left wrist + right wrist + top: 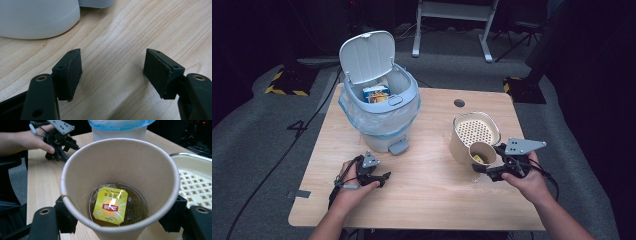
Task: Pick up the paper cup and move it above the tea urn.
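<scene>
A beige paper cup (482, 151) holds brown tea and a tea bag with a yellow tag (110, 205). My right gripper (488, 159) is shut on the cup, one jaw on each side of its wall (120, 165), and holds it off the table at the right. The cup hangs just in front of a beige container (460, 142) with a perforated insert. My left gripper (382, 178) rests low over the wooden table (427, 195) at the front left. Its jaws (113, 72) stand wide open with nothing between them.
A white pedal bin (384, 120) with a blue liner stands at the back left, lid up, a small carton (376, 93) inside. Its foot pedal (398, 146) points towards me. The bin's base (37, 17) lies just beyond the left gripper. A cable hole (459, 103) is near the far edge.
</scene>
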A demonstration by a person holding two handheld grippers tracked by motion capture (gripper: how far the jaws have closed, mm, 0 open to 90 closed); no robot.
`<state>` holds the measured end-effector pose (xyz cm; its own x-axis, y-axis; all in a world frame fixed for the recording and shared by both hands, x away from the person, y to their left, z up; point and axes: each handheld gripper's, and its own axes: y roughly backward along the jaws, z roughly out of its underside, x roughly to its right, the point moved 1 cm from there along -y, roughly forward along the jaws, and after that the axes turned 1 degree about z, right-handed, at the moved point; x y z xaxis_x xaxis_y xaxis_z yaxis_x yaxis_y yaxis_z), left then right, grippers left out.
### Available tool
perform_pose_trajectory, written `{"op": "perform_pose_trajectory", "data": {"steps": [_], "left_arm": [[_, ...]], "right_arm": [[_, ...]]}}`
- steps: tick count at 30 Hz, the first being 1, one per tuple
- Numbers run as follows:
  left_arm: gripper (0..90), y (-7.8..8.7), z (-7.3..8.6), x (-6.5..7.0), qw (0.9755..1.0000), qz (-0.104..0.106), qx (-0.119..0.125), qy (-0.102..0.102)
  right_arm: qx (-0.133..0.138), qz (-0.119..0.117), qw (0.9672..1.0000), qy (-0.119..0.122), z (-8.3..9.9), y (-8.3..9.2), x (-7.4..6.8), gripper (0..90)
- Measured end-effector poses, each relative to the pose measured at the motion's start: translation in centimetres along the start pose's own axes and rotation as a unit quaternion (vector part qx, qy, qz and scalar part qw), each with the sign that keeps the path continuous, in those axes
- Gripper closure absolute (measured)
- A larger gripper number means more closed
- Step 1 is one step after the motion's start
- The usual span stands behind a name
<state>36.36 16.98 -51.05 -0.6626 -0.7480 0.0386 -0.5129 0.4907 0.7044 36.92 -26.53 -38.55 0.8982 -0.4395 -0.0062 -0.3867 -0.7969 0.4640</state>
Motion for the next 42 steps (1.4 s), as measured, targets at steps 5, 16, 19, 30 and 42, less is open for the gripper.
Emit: {"op": "perform_pose_trajectory", "data": {"steps": [5,16,19,30,42], "left_arm": [[31.3,0.0,0.0,0.0,1.0,0.0,0.0,0.0],[31.3,0.0,0.0,0.0,1.0,-0.001,0.0,-0.001],[31.3,0.0,0.0,0.0,1.0,-0.001,0.0,-0.001],[31.3,0.0,0.0,0.0,1.0,-0.001,0.0,-0.001],[31.3,0.0,0.0,0.0,1.0,-0.001,0.0,-0.001]], "right_arm": [[0.006,0.002,1.0,-0.001,-1.2,0.5,0.7,30.6],[0.024,0.015,0.9995,-0.012,-3.5,1.3,3.1,30.5],[0.027,0.021,0.9993,-0.011,-4.0,1.4,3.6,30.5],[0.031,0.043,0.9986,-0.004,-5.0,1.3,6.0,30.8],[0.035,0.073,0.9965,-0.021,-5.0,0.9,9.5,30.9]]}}
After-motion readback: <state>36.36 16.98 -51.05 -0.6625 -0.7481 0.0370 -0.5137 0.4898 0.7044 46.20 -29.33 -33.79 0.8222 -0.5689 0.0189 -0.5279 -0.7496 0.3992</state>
